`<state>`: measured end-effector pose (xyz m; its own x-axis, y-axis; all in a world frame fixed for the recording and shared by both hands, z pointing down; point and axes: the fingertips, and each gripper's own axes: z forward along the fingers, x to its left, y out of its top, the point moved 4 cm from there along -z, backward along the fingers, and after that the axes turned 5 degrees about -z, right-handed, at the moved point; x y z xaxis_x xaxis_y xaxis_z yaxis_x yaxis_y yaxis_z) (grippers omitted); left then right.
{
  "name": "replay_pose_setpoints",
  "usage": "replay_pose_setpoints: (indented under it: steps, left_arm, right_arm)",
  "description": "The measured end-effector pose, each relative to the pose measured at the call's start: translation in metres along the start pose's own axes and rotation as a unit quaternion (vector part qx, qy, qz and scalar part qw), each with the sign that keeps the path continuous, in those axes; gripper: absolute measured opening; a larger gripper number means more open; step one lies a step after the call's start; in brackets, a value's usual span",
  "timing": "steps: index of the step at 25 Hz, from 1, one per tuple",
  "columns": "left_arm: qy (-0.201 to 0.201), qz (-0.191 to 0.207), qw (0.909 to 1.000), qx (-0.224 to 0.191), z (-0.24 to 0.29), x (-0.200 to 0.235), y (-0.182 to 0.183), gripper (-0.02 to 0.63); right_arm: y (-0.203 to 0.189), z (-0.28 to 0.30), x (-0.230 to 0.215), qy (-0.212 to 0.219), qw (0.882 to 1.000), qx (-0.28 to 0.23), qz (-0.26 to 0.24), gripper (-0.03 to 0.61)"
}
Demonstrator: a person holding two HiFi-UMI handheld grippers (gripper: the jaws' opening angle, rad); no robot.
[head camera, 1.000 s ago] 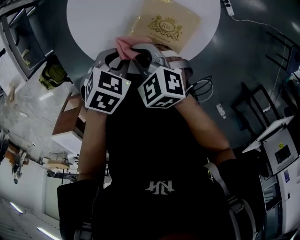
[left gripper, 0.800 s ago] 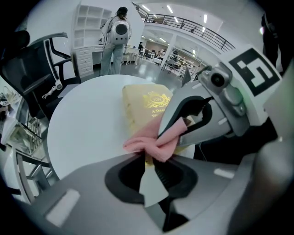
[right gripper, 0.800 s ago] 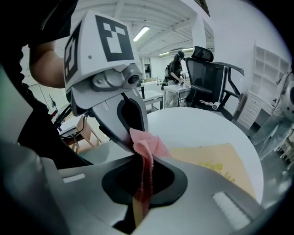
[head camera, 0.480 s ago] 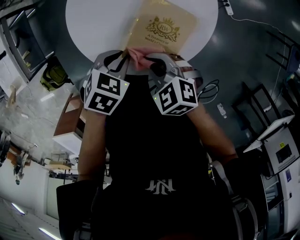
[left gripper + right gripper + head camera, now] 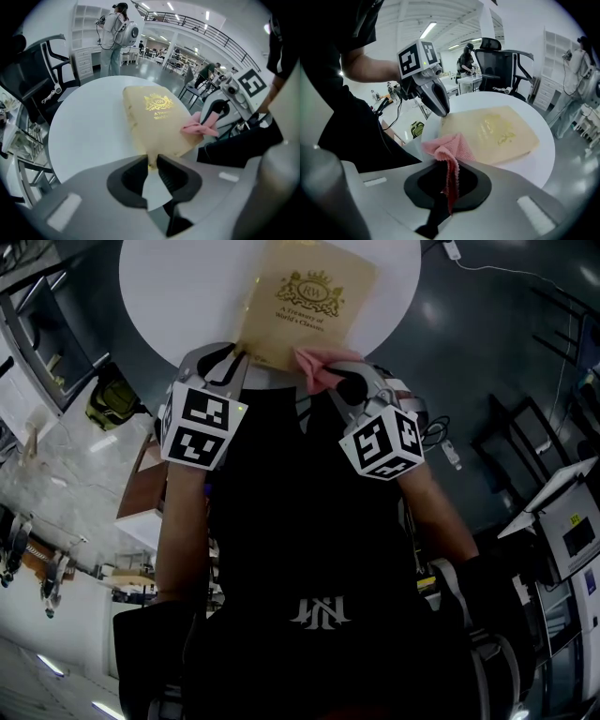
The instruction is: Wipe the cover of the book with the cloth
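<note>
Dark grey floor [image 5: 487, 343] of an open workshop hall spreads all round, with an office chair [image 5: 506, 61] beyond the book's far side, and on it stands a round white table [image 5: 178, 296] that carries the book [image 5: 305, 306], a large cream volume lying flat, cover up, its near edge reaching the table's rim on the person's side. At the book's near left corner the left tongs [image 5: 152, 161] are clamped on that corner and pin it in place; their jaws have just been easing apart a little, yet the corner sits between them under the pads. At the book's near right corner the right tongs [image 5: 449, 174] are closed on the pink cloth [image 5: 447, 147], whose free fold lies on the cover there while a tail hangs down between the jaws. The gold crest [image 5: 311, 289] and the title lines sit further up the cover, beyond the cloth. Judging by this, wiping looks under way but far from finished: only the near strip is under the cloth, the middle and far part of the cover appear left to do, and no dirt shows to tell what is already clean
</note>
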<state>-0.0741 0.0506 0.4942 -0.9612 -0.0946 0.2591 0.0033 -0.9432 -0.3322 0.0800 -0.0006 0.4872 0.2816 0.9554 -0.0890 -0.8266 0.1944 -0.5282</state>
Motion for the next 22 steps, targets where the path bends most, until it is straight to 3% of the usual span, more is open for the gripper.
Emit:
replay_pose_setpoints:
  steps: [7,11,16,17,19,22]
  left_arm:
    - [0.006,0.005,1.0000,0.001,-0.002,0.001,-0.002,0.058]
    - [0.000,0.015,0.9999,-0.003,-0.008,-0.007,-0.002,0.059]
    - [0.005,0.029,0.9994,-0.021,-0.038,-0.006,-0.018,0.059]
    - [0.000,0.021,0.9994,-0.028,-0.045,-0.007,-0.024,0.030]
    - [-0.011,0.003,0.9991,-0.040,-0.061,-0.016,-0.042,0.012]
    - [-0.005,0.000,0.9960,-0.089,-0.101,-0.017,-0.038,0.009]
  right_arm:
    - [-0.045,-0.013,0.003,-0.016,0.997,0.066,0.038,0.011]
    - [-0.043,-0.044,-0.002,-0.035,0.993,0.049,0.098,0.011]
    - [0.036,-0.097,-0.014,-0.083,0.983,-0.047,0.155,0.011]
    - [0.057,-0.108,-0.012,-0.087,0.980,-0.077,0.163,0.011]
    - [0.094,-0.131,0.002,-0.065,0.968,-0.145,0.193,0.011]
    - [0.148,-0.160,0.013,-0.005,0.937,-0.270,0.224,0.011]
